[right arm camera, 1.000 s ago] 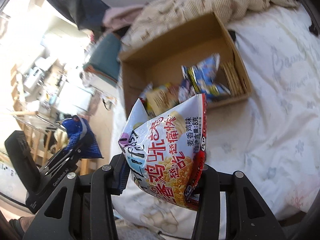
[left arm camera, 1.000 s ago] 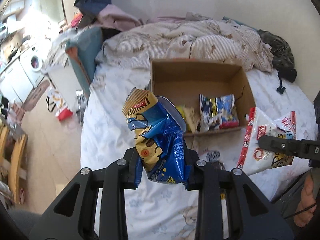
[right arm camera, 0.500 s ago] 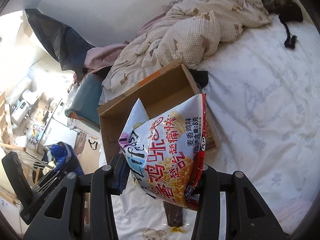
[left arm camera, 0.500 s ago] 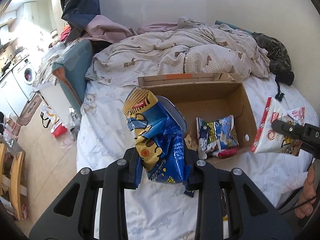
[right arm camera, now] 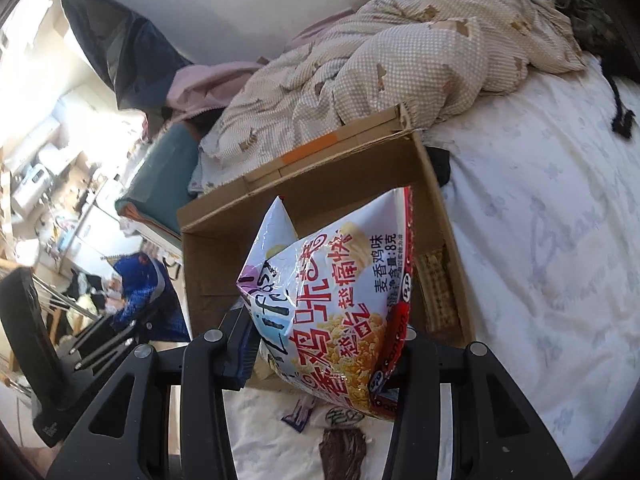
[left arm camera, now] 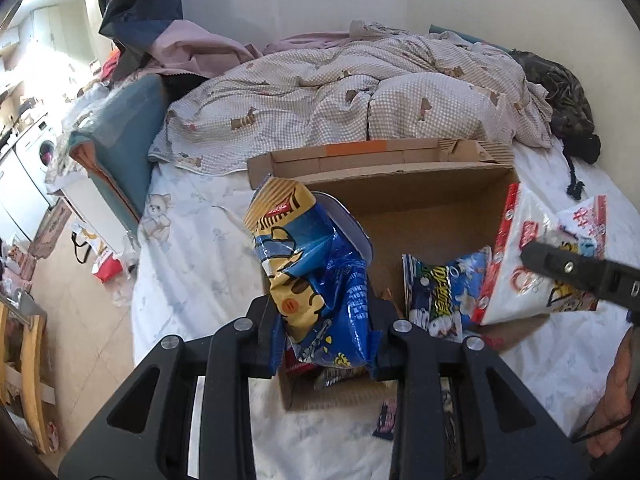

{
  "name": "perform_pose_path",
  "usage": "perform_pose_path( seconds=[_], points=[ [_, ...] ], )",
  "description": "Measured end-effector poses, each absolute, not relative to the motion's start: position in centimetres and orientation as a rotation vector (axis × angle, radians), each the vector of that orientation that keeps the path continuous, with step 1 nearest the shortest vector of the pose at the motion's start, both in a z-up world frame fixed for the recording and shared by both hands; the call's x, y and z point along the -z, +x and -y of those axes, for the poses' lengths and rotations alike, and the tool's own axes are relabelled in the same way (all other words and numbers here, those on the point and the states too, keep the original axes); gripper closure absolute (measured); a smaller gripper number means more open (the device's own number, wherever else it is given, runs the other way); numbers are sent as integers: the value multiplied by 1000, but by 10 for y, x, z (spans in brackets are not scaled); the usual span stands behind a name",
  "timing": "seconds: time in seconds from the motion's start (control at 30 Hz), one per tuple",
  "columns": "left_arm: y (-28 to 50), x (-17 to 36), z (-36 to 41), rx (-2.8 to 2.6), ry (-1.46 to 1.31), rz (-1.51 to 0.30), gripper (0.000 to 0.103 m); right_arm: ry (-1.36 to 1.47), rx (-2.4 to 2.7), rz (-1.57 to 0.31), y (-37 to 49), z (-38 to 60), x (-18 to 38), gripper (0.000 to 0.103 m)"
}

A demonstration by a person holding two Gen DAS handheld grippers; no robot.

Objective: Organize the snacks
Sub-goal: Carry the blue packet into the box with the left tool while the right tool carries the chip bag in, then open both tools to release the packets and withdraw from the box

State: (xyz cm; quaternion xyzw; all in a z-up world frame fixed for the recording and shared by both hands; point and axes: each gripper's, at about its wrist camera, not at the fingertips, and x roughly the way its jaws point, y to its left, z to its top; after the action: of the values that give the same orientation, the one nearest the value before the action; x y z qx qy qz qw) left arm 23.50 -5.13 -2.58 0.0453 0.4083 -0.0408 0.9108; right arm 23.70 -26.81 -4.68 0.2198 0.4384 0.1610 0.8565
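Blue crumpled snack bag [left arm camera: 320, 280] pinched in my left claw [left arm camera: 326, 334], white chicken-flavour bag [right arm camera: 336, 316] pinched in my right claw [right arm camera: 320, 356]; slick foil could slip short of the cardboard box [left arm camera: 420, 188].

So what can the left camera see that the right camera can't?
Only the left wrist view shows the blue-and-white snack packet lying in the box and a washing machine. Only the right wrist view shows a waffle-patterned snack in the box and a dark packet on the sheet. Both show the cardboard box, the checked duvet, the blue bag and the white-and-red bag.
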Motion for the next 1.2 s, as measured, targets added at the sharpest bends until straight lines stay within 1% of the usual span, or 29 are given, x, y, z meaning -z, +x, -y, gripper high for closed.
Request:
perform_pose_path(
  seconds=[0.23, 0.37, 0.6, 0.8, 0.87, 0.93, 0.97, 1.0, 1.03, 1.07, 1.1, 1.13, 1.17, 1.2],
  points=[
    [255, 54, 42, 83, 9, -915, 76, 419, -360, -986, 263, 249, 65, 57],
    [259, 55, 50, 105, 68, -891, 76, 416, -373, -1004, 272, 245, 72, 57],
    [263, 53, 50, 104, 39, -885, 76, 428, -367, -1018, 287, 243, 78, 55],
    [265, 54, 47, 109, 0, -907, 74, 467, -358, -1038, 290, 246, 83, 55],
    [264, 53, 48, 110, 2, -904, 73, 475, -355, -1035, 290, 248, 83, 53],
    [263, 52, 50, 107, 8, -898, 72, 483, -348, -1036, 290, 249, 83, 46],
    [262, 52, 50, 106, 8, -896, 67, 489, -340, -1031, 289, 251, 82, 44],
    [262, 51, 50, 103, 8, -895, 64, 492, -333, -1021, 288, 252, 80, 33],
    [261, 50, 50, 95, 4, -894, 50, 493, -324, -1013, 288, 253, 79, 19],
    [260, 49, 49, 91, -7, -892, 32, 494, -305, -1006, 287, 255, 78, 14],
    [259, 48, 48, 88, -21, -885, 23, 495, -291, -999, 286, 257, 75, 11],
    [257, 46, 46, 85, -39, -872, 11, 496, -283, -992, 285, 258, 73, 11],
    [256, 44, 44, 85, -52, -862, 9, 493, -287, -988, 284, 258, 71, 11],
    [255, 42, 43, 89, -61, -857, 9, 488, -293, -988, 284, 258, 69, 11]
  ],
)
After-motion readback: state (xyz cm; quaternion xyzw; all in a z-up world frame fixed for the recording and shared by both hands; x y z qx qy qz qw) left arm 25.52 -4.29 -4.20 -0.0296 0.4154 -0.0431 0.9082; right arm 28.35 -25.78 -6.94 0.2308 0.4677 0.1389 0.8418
